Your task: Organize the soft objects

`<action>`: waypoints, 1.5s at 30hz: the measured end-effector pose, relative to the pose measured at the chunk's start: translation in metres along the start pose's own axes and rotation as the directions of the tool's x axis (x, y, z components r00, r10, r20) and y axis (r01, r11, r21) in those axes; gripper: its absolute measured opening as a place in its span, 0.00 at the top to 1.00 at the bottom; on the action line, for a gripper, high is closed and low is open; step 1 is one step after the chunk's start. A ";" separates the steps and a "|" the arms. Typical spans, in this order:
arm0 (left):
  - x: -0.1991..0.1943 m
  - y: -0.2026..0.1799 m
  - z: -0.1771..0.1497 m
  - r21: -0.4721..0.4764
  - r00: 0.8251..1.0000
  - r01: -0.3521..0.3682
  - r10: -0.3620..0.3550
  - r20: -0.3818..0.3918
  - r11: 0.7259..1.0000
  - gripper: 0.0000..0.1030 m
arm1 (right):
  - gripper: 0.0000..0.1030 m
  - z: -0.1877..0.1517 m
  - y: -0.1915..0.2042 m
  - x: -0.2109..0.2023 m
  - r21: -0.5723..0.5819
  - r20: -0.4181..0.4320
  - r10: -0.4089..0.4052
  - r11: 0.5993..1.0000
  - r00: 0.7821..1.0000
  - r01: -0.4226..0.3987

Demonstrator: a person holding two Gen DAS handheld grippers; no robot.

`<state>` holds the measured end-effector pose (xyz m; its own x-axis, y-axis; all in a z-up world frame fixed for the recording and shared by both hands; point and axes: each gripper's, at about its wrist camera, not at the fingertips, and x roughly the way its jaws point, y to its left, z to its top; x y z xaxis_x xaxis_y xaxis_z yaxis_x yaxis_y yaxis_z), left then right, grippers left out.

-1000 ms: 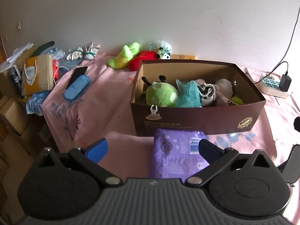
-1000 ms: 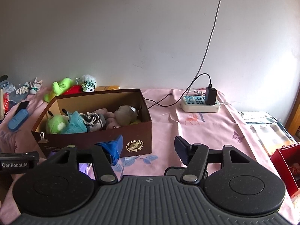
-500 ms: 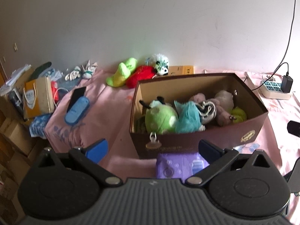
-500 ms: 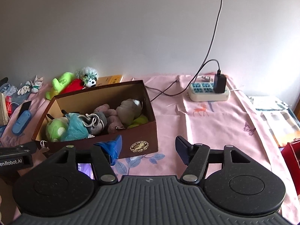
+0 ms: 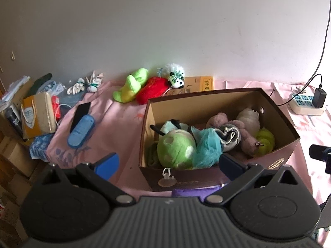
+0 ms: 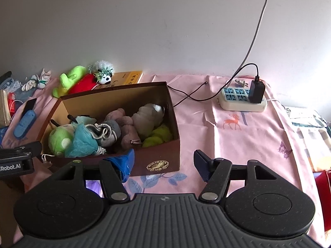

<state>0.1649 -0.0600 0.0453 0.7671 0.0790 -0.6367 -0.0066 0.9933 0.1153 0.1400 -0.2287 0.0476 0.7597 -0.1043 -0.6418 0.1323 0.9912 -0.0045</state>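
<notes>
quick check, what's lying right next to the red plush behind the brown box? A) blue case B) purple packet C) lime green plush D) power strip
C: the lime green plush lies against the red plush by the wall, behind the brown box; the blue case sits well to the left and the power strip far to the right.
</notes>
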 end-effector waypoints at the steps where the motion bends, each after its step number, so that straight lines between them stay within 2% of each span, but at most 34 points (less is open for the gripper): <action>1: 0.001 0.000 0.001 0.002 1.000 0.014 -0.014 0.005 1.000 0.00 | 0.52 0.002 -0.001 0.002 0.005 -0.006 0.002 1.000 1.000 -0.002; 5: 0.003 -0.004 0.006 0.029 0.999 0.034 -0.035 0.019 0.999 0.00 | 0.52 0.007 -0.002 0.005 0.016 -0.012 -0.002 1.000 1.000 0.003; 16: 0.017 -0.004 0.008 0.020 0.998 0.067 -0.067 -0.011 0.998 0.00 | 0.52 0.012 0.007 0.010 0.000 -0.017 0.038 0.999 0.999 -0.038; 23: 0.024 -0.004 0.007 0.008 0.998 0.052 -0.052 -0.022 0.999 0.00 | 0.52 0.011 0.007 0.011 0.021 0.007 0.044 0.999 0.999 -0.044; 30: 0.020 -0.005 0.013 0.036 0.999 -0.008 0.006 0.036 0.999 0.00 | 0.52 0.009 0.010 0.012 0.031 0.008 0.041 0.999 0.999 -0.042; 38: 0.016 -0.001 0.021 0.034 0.998 -0.019 0.017 0.065 0.999 0.00 | 0.52 0.008 0.012 0.010 0.029 0.017 0.040 0.999 0.999 -0.041; 45: 0.017 0.003 0.018 0.003 0.999 0.009 -0.009 0.044 1.000 0.00 | 0.52 0.004 0.017 0.006 0.026 0.046 0.028 0.999 0.999 -0.029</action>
<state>0.1894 -0.0576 0.0481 0.7947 0.0666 -0.6034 0.0016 0.9937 0.1119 0.1489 -0.2132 0.0468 0.7918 -0.0806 -0.6054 0.1268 0.9913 0.0339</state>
